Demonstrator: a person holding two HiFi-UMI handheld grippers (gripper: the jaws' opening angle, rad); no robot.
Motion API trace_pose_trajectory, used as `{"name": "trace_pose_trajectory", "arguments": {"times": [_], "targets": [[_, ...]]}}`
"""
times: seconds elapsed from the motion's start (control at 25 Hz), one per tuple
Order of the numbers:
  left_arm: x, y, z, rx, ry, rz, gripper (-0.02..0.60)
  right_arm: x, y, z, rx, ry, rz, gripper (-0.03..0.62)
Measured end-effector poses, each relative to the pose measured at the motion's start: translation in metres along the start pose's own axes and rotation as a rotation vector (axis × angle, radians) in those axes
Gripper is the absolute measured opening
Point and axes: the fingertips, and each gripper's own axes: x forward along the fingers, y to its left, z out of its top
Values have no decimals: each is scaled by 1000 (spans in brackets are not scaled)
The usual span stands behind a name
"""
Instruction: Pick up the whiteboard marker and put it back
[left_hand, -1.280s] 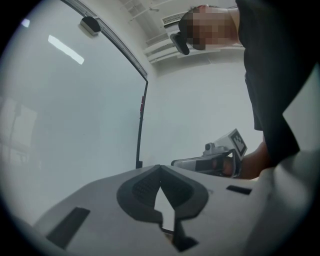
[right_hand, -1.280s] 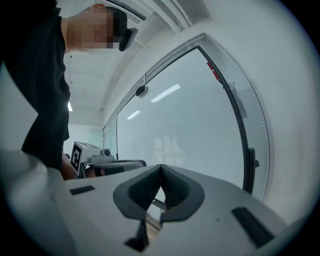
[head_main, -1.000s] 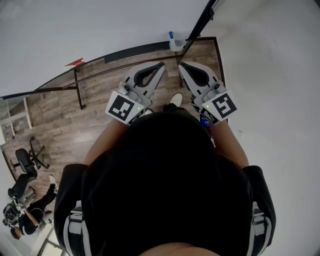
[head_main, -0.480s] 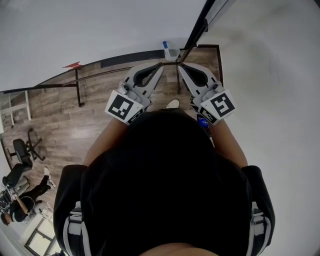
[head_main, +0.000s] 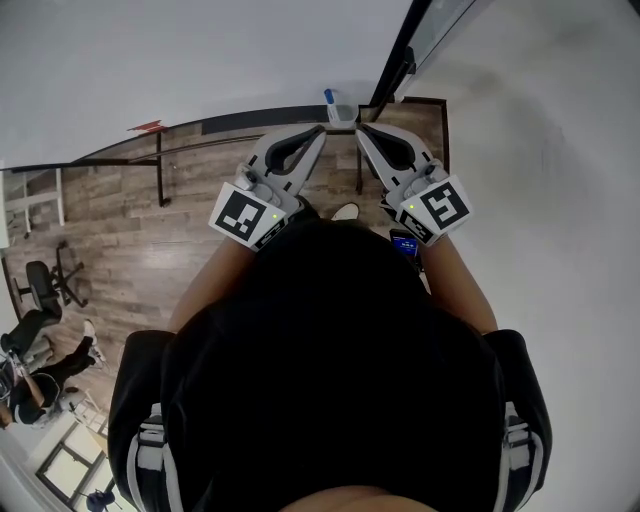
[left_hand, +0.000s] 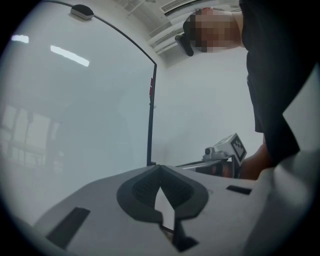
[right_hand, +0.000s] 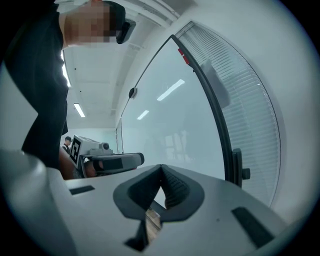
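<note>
left hand-held gripper (left_hand: 160, 167) has its two jaws brought together at the tips, with nothing caught between them; only a small diamond-shaped gap shows behind the point where they meet. right hand-held gripper (right_hand: 161, 169) stands the same way, jaws closed tip to tip and empty. in the head view both are held out level in front of the person, side by side and a little apart, their tips angled toward each other. just beyond the two tips, between them, a small pale holder (head_main: 345, 112) sits at the lower right corner of the whiteboard (head_main: 200, 60), beside a dark frame post (head_main: 398, 62). the whiteboard marker (head_main: 328, 97) stands in that holder, blue cap up; neither gripper holds it. below the whiteboard's lower edge lies a wooden plank floor (head_main: 120, 250). at the floor's far left stands a black office chair (head_main: 48, 285), and near it another person (head_main: 40, 385) is down low, too small to tell more. the right gripper view shows slatted blinds (right_hand: 255, 115) to the right of the post.
</note>
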Motion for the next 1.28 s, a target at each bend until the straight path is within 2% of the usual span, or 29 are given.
{"name": "trace_pose_trajectory", "arguments": {"times": [0.24, 0.44, 0.68, 0.88, 1.12, 1.28], "targets": [[5, 20, 0, 10, 2, -22, 3, 16, -12, -4, -15, 14, -33, 0], [6, 31, -8, 5, 15, -111, 3, 30, -18, -13, -12, 38, -101, 0], [8, 56, -23, -9, 32, -199, 3, 55, -32, -46, 28, 98, -204, 0], [11, 78, -37, 8, 72, -227, 3, 73, -44, -73, 46, 142, -286, 0], [5, 93, -52, 3, 38, -288, 3, 96, -53, -101, 58, 198, -358, 0], [5, 113, -56, -13, 38, -287, 3, 116, -61, -107, 57, 244, -399, 0]]}}
